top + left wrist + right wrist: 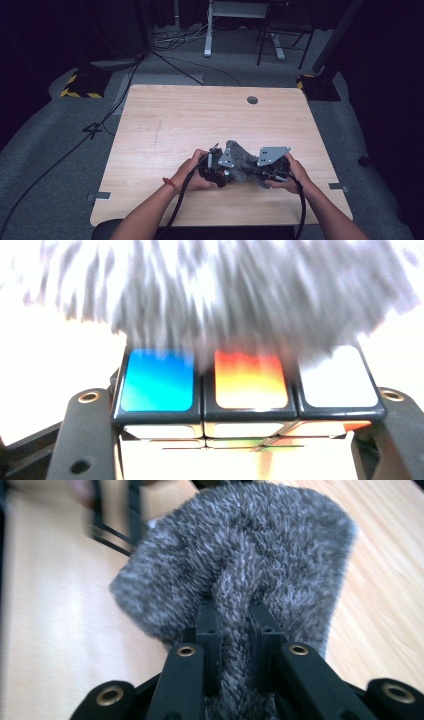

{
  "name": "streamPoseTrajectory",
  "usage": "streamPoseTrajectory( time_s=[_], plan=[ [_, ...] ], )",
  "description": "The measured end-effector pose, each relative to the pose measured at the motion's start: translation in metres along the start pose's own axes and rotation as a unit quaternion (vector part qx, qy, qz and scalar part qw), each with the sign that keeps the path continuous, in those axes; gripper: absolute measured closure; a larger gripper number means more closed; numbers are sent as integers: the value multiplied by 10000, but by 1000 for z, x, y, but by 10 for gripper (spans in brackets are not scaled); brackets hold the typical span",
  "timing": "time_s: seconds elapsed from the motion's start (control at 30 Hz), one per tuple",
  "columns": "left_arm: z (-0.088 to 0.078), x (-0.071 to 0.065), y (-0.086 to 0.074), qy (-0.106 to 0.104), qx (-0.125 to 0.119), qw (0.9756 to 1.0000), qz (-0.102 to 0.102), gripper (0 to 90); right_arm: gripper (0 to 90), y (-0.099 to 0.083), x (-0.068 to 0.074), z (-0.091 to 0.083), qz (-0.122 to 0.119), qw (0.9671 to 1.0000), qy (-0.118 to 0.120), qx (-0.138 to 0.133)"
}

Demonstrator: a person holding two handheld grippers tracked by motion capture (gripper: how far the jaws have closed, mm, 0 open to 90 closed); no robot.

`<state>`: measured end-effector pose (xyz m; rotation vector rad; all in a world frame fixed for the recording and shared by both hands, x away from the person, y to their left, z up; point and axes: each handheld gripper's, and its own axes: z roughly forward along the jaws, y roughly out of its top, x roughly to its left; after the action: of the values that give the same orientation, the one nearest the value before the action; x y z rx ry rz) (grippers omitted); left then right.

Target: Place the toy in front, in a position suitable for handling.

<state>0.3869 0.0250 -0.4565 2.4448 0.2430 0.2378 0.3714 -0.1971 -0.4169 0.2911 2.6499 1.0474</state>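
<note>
Plainly, in the high view, a person's two hands meet near the front edge of the table (pixel 165 115), each holding a gripper. The left gripper (pixel 220 172) and the right gripper (pixel 260 172) face each other with a grey fuzzy cloth (pixel 242 162) bunched between them. The cloth sits just above the table, well nearer the person than the round grommet hole (pixel 252 100) at the far side.

Looking along the left gripper (pixel 245 410) in its own view, its jaws are clamped on a puzzle cube (pixel 245 395): one black jaw presses each end of a row of three tiles, blue, orange and white. The cloth (pixel 225 295) lies right over the cube's far edge, blurred.

From the right gripper view, the right gripper (pixel 235 630) pinches a ridge of the cloth (pixel 240 555) tightly between its narrow jaws, and the rest of the cloth fans out ahead over the table (pixel 60 605).

By my judgement the step in hand is wiping the cube with the cloth. The next move calls for dragging the cloth across the coloured faces while the left gripper keeps the cube steady, perhaps turning it to offer a fresh side without loosening either grip.
</note>
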Motion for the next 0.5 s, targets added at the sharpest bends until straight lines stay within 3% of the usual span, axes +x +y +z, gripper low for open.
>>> streamPoseTrajectory(
  time_s=[0.03,0.1,0.37,0.5],
  plan=[
    [0,0,0,-65,-6,10000,2,338,793,-3,-4,1,117,9999,-32,-36],
    [2,-2,1,-135,12,9999,25,339,791,-3,-5,2,129,9998,-139,-33],
    [9,-9,6,-81,197,9994,288,338,793,7,0,5,88,9995,-118,-293],
    [8,-10,6,-21,212,9991,377,338,792,19,11,11,-36,9991,91,-408]
  ],
)
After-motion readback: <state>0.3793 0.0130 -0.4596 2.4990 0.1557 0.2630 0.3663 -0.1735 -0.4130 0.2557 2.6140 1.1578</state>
